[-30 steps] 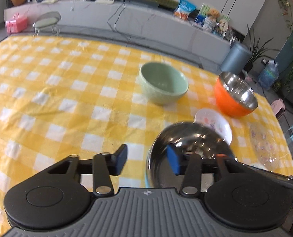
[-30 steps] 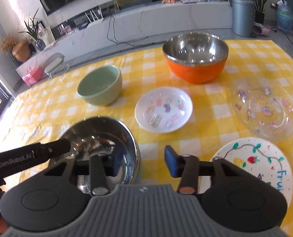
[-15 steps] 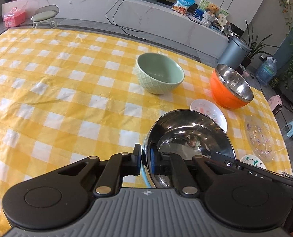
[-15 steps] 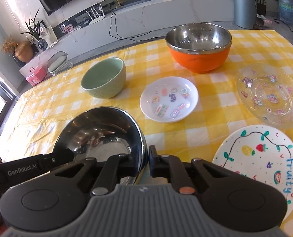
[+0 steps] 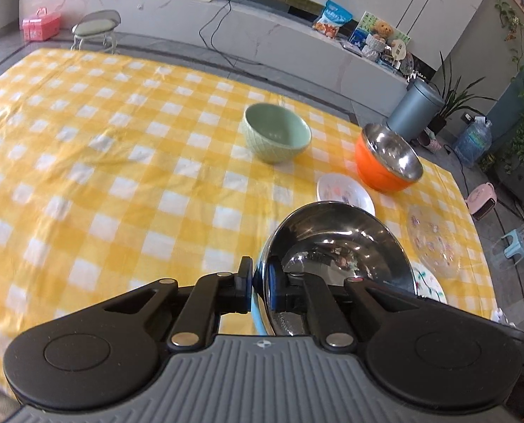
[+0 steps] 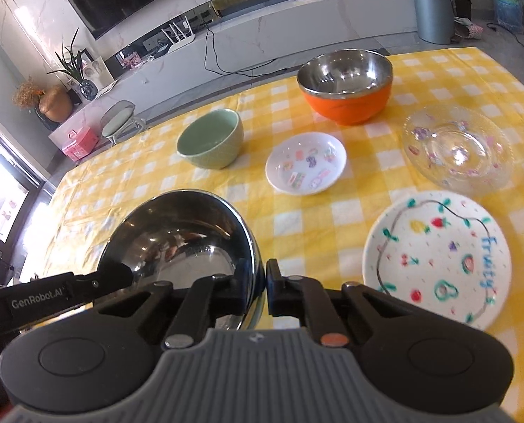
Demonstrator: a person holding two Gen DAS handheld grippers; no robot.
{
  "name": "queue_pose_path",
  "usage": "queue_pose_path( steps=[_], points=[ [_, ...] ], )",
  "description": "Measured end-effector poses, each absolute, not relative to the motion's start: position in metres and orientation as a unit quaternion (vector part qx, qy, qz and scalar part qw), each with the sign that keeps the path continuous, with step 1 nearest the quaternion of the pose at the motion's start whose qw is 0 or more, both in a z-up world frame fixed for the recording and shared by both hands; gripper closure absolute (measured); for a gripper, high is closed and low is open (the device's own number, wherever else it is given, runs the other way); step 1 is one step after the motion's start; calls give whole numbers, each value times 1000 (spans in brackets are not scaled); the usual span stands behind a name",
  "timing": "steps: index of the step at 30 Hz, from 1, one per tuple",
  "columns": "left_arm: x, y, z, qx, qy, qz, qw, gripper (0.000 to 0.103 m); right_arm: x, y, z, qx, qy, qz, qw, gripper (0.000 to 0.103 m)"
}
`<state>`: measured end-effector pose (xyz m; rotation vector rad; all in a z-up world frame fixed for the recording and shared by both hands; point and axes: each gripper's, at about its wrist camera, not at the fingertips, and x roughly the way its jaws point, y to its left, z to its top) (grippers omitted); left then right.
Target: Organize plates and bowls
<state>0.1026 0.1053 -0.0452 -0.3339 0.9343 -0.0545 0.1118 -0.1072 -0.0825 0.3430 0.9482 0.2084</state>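
Observation:
A shiny steel bowl (image 5: 336, 243) (image 6: 181, 236) hangs above the yellow checked tablecloth (image 5: 103, 162), held by both grippers. My left gripper (image 5: 260, 285) is shut on its left rim, one pad outside and one inside. My right gripper (image 6: 260, 287) is shut on its right rim the same way. Beyond it on the table stand a green bowl (image 5: 276, 137) (image 6: 211, 139), an orange bowl with steel lining (image 5: 387, 157) (image 6: 345, 84), a small white dish with stickers (image 5: 345, 194) (image 6: 306, 167), a clear glass plate (image 6: 457, 151) (image 5: 433, 239) and a white plate painted with fruit (image 6: 436, 259).
The tablecloth's left half (image 5: 68, 141) holds nothing. Past the table's far edge run a grey floor and a long white cabinet (image 5: 262, 28) with a stool (image 5: 96, 28), a pink box (image 5: 41, 28) and a grey bin (image 5: 415, 111).
Both grippers went from open beside the steel bowl's rim to shut on it. The bowl has risen off the cloth, and both views have pulled back and up.

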Motion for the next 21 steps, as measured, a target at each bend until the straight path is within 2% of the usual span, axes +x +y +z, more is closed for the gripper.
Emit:
queue_pose_path(
  steps=[10, 21],
  points=[
    [72, 88, -57, -143, 474, -17, 869, 94, 74, -124, -82, 166, 463, 101, 864, 94],
    [68, 73, -79, -110, 486, 4, 867, 94, 70, -131, -108, 175, 480, 104, 853, 93]
  ],
)
